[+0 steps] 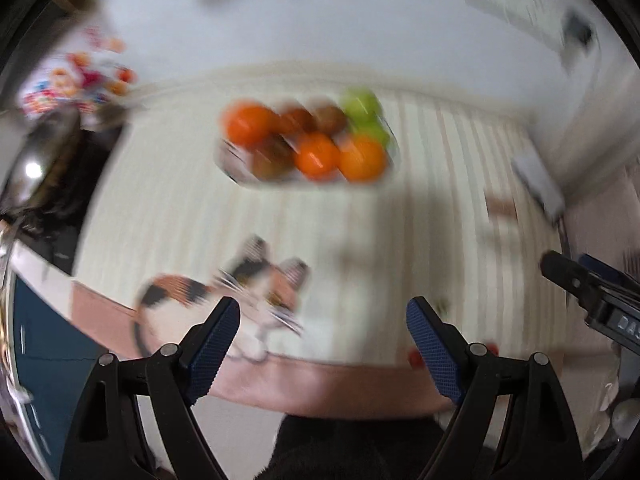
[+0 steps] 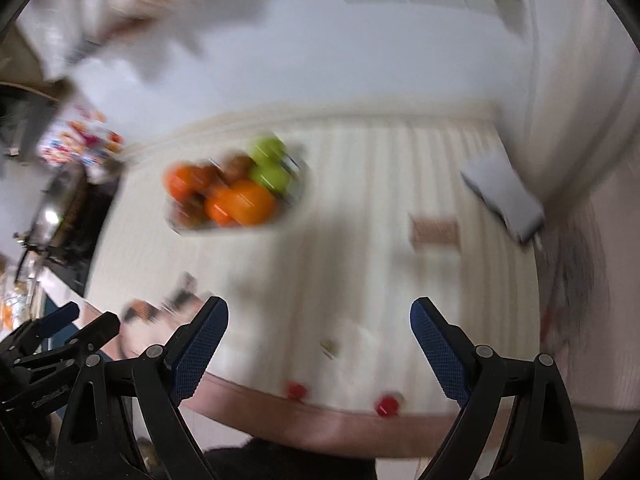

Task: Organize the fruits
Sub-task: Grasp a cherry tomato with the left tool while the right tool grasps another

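- Both views are smeared by motion blur, so fine detail is not made out.
- The left gripper (image 1: 322,320) is seen with its jaws spread wide and nothing between them; the right gripper (image 2: 318,320) is likewise spread and empty.
- The fruits are gathered in a shallow tray (image 1: 236,170) set on the striped tablecloth (image 1: 440,200), toward the far edge of the table.
- Oranges (image 1: 362,158), darker brownish fruits (image 1: 274,156) and green apples (image 1: 362,106) are told apart by colour only; the green ones are placed at the tray's far right end.
- From the left gripper the tray is found straight ahead and well apart; from the right gripper it is found ahead and off to the left (image 2: 280,210).
- The tray's long axis is laid roughly across both lines of sight.
- The left gripper is judged the better aligned for a straight reach; a leftward swing would be needed by the right one.
- A printed cat (image 1: 224,296) is shown on the cloth near the left gripper.
- Letters resembling "DAS" are read on the other tool at the right edge of the left view (image 1: 628,322); the rest is cut off.
- No other writing is legible.
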The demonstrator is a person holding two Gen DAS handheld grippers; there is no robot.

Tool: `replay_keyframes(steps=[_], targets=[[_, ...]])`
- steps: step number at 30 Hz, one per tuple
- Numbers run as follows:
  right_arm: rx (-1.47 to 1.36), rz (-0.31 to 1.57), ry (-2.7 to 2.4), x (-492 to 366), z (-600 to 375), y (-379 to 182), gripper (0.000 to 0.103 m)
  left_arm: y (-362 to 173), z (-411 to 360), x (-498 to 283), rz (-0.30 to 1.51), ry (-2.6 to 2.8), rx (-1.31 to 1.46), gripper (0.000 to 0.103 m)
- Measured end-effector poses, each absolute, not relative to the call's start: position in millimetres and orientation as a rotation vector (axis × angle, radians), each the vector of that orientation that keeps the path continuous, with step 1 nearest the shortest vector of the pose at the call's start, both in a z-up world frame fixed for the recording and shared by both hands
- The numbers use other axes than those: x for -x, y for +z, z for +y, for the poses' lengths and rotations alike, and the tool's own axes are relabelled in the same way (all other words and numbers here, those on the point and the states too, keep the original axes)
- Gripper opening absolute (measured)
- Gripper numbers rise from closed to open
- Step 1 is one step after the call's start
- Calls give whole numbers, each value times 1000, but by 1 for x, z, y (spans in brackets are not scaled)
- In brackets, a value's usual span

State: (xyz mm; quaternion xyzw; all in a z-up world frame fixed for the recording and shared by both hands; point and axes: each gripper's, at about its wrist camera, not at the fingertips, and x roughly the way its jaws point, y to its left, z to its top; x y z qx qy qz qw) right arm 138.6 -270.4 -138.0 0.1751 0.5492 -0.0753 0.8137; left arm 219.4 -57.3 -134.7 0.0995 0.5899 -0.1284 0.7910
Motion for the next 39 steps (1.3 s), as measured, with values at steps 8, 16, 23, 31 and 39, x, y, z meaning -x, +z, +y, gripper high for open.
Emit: replay_keyframes(steps=[8, 16, 23, 31, 39], targets=[[-501, 1416, -211, -98, -298, -258, 66, -232, -116, -206, 1546, -421, -321, 85], [-548, 1462, -208, -68, -298, -308, 47, -273, -145, -190, 1623, -468, -379, 78], [-508, 1460, -204, -62, -292, -308, 38, -296, -167, -171, 1664, -509, -437, 51], [-502, 1465, -200, -62, -291, -306, 34, -306, -182, -158, 1669, -516, -451, 26], [-477, 1462, -205, -68, -286, -308, 33, -307, -168, -167, 1651, -517, -434, 24]])
